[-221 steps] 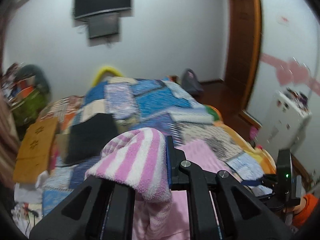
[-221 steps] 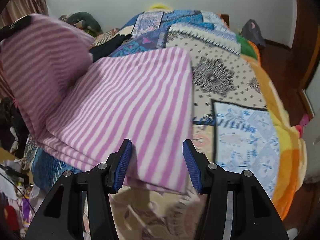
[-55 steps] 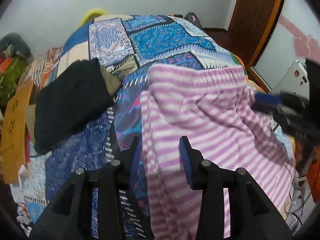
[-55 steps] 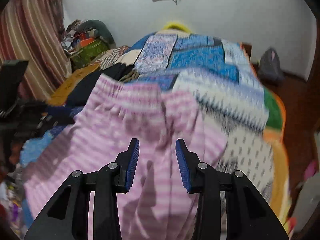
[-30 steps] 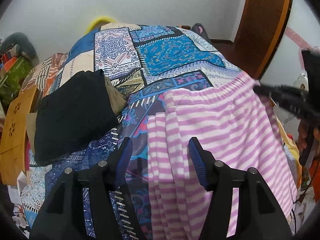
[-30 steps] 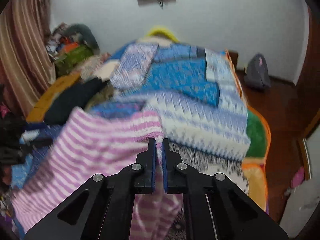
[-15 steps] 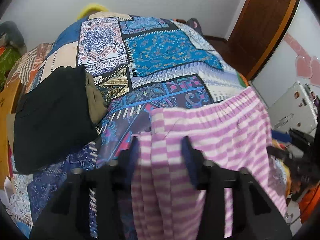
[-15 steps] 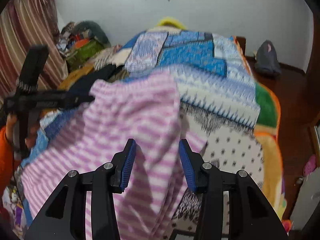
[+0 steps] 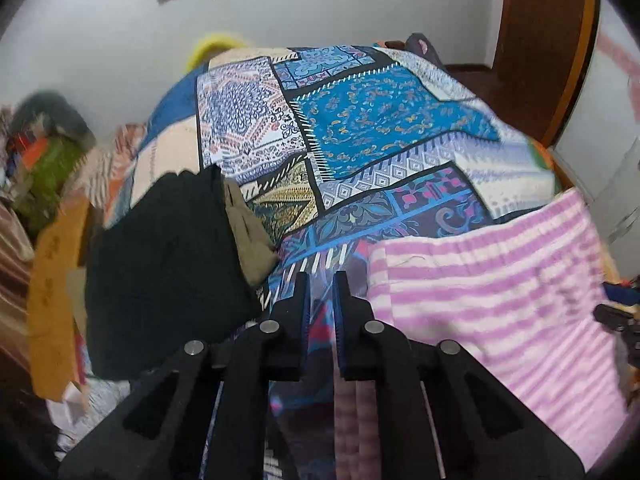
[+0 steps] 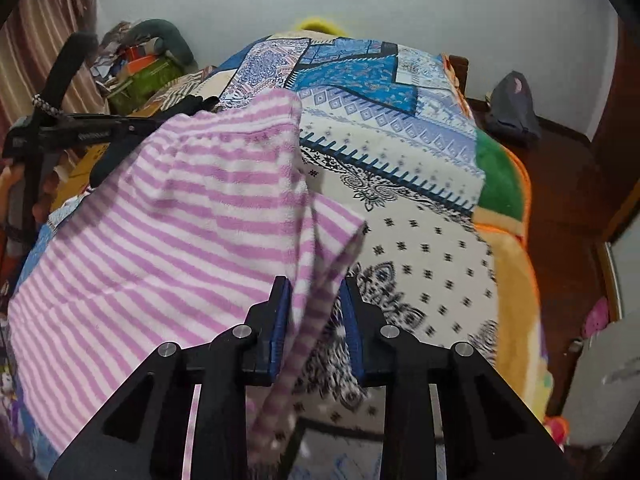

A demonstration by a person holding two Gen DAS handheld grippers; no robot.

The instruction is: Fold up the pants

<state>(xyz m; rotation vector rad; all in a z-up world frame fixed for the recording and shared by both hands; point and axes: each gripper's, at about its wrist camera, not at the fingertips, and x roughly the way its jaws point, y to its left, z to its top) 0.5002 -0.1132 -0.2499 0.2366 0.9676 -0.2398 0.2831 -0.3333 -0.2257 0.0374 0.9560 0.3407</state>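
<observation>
As right claw (image 10: 314, 312) closes, striped pants (image 10: 192, 216) between

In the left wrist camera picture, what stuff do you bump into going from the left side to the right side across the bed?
Orange board → black folded clothes → olive cloth → left gripper → pink striped pants.

Black fingers (image 9: 298, 308) — blue pads (image 10: 280, 320), silver screws
</observation>
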